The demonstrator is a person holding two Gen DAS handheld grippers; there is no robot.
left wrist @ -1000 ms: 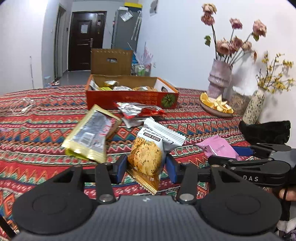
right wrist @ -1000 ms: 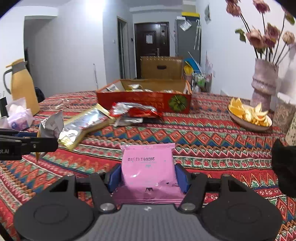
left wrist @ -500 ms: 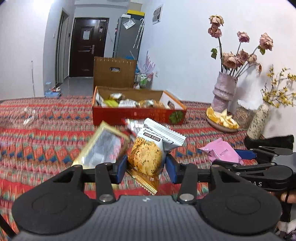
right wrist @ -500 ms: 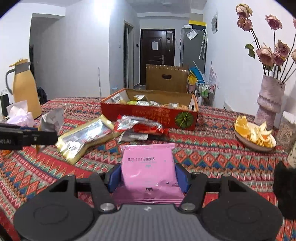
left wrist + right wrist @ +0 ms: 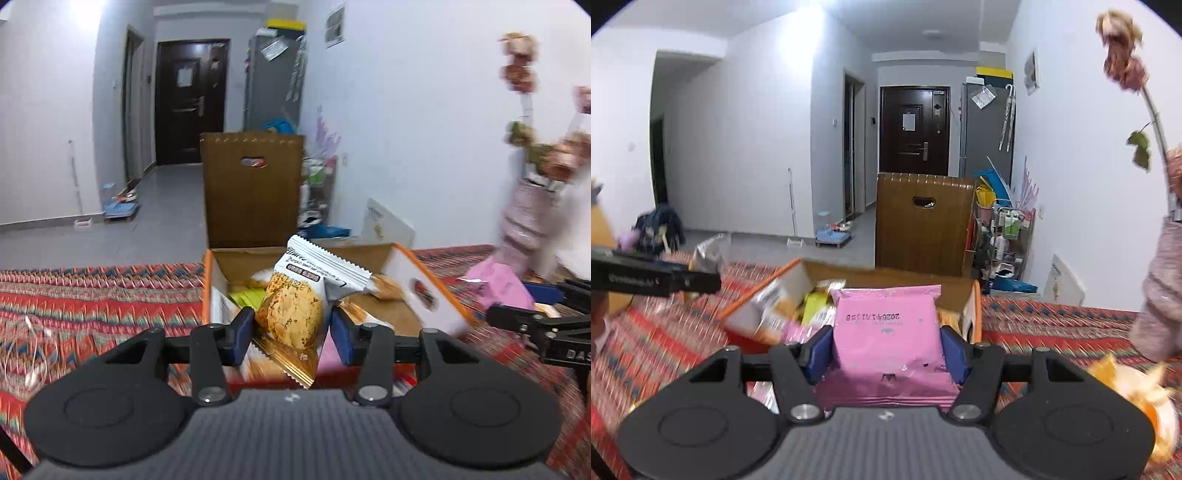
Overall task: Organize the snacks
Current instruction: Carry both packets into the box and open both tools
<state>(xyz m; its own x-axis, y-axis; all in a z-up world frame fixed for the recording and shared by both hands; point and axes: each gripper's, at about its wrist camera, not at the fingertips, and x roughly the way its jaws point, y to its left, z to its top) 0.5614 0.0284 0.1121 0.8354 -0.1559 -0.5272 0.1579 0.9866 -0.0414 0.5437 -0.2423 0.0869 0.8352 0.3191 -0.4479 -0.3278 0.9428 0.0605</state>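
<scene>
Blurred box (image 5: 424,291) contents, flowers (image 5: 546,155). Left tongs (image 5: 291,328) gripping upright cookie packet (image 5: 295,310); right tongs (image 5: 886,350) gripping pink packet (image 5: 886,325), lengthwise forward.

— We've carried both grippers forward: the orange box (image 5: 424,284) that sat far across the table now lies right under our cookie packet (image 5: 295,306).

— And the pink packet (image 5: 886,332) now hangs at its near edge.
</scene>
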